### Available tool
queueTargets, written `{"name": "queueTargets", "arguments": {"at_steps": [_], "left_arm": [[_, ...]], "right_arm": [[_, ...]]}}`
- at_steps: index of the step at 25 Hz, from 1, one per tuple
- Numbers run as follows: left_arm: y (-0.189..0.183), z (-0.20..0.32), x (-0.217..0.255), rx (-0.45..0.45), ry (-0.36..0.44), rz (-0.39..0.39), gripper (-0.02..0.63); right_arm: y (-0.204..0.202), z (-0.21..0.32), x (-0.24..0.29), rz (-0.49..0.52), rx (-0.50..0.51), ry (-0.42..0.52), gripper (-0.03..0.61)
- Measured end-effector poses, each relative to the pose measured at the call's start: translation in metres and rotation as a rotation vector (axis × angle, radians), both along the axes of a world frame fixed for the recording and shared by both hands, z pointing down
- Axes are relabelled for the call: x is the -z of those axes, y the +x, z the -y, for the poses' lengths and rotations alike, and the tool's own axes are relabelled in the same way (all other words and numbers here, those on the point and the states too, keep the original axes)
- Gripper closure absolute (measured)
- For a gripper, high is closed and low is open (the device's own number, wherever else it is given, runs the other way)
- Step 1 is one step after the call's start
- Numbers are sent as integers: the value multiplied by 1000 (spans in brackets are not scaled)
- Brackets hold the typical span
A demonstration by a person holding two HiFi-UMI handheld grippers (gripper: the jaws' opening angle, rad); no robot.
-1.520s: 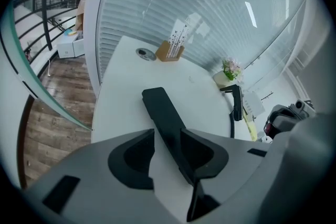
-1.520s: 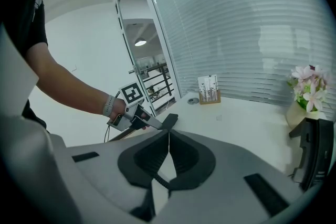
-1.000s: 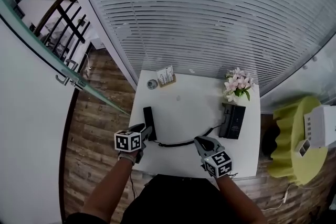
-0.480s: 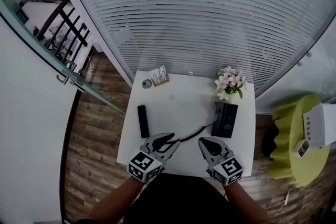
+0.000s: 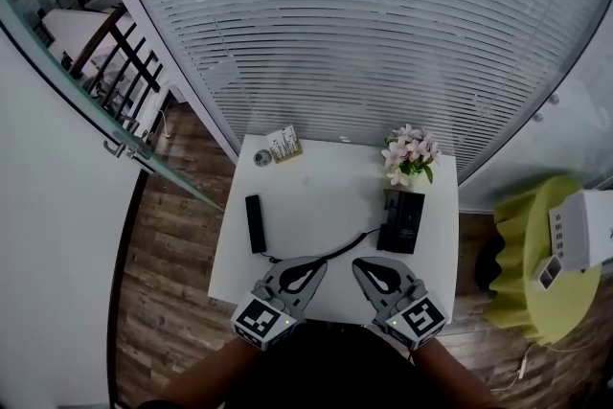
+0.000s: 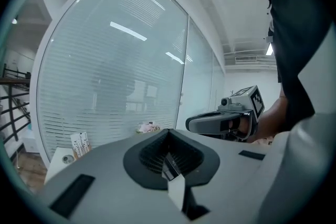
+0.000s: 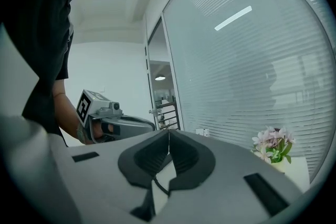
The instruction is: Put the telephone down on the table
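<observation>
Lying on the white tabletop (image 5: 326, 196), the slim black telephone handset (image 5: 254, 223) ran lengthwise away from you, ahead-left of your left tongs (image 5: 308, 265). Those had just closed empty; your right tongs (image 5: 361, 265) were pressed together too.

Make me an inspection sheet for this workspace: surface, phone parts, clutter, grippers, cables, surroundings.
Surface: white table.
Job's things: black handset lying flat at left; telephone base at right.
Clutter: flowers, card holder, small round object along the far edge.
Grippers: left gripper and right gripper both shut, empty, at the near edge.
Cables: black cord between base and handset.
Surroundings: blinds, wood floor, yellow-green seat.
</observation>
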State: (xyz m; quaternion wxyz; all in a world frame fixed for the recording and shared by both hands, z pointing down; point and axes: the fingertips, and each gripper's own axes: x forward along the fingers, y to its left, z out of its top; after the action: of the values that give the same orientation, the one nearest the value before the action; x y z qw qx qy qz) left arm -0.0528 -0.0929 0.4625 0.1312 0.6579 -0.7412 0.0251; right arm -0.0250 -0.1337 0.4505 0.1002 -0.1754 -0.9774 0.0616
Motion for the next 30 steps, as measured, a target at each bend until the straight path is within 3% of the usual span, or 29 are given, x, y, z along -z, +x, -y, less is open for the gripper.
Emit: {"name": "queueTargets", "arguments": {"at_steps": [9,30], "left_arm": [[13,6,7,-7,34,11,604],[11,9,1,-16,14,-7,604]], "right_arm": [[6,0,8,24,-25,20,555],[1,1,0,-5,-60,36,555]]}}
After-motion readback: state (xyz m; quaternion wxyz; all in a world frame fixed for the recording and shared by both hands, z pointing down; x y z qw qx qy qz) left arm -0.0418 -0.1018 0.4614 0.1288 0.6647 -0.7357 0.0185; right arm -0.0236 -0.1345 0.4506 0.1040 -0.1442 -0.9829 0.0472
